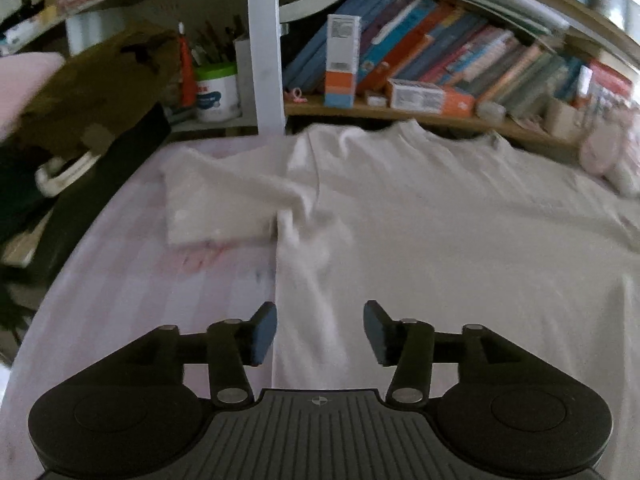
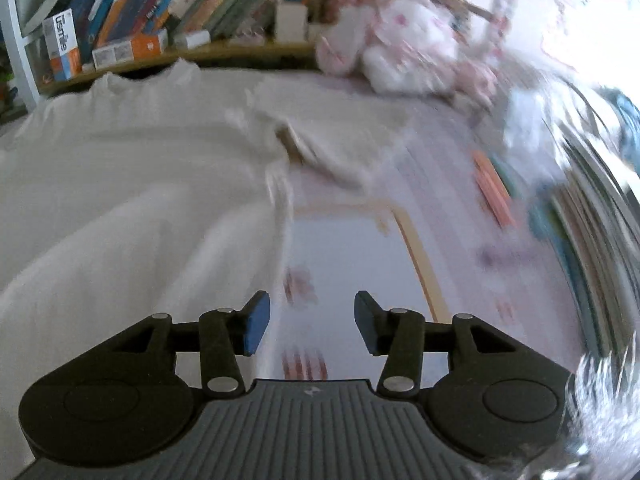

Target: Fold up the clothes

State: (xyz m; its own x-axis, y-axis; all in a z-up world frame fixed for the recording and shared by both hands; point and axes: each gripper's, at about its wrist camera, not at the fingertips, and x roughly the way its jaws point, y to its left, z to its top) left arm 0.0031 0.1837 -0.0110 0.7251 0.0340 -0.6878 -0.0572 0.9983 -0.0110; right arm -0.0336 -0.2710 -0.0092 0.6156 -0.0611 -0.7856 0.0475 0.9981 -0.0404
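A white T-shirt (image 1: 440,216) lies spread flat on a pale pink striped bed sheet (image 1: 160,280), collar toward the bookshelf. Its left sleeve (image 1: 216,196) lies out to the side. My left gripper (image 1: 320,330) is open and empty, hovering over the shirt's left side edge near the hem. In the right wrist view the same shirt (image 2: 132,168) fills the left half, its right sleeve (image 2: 332,136) spread out. My right gripper (image 2: 312,320) is open and empty, just right of the shirt's right side edge, over the sheet (image 2: 352,248).
A shelf of books (image 1: 460,52) and boxes runs along the far edge of the bed. A brown bag (image 1: 100,92) and dark items sit at the left. A white upright post (image 1: 264,40) stands behind. Pink plush toys (image 2: 392,48) lie at the far right.
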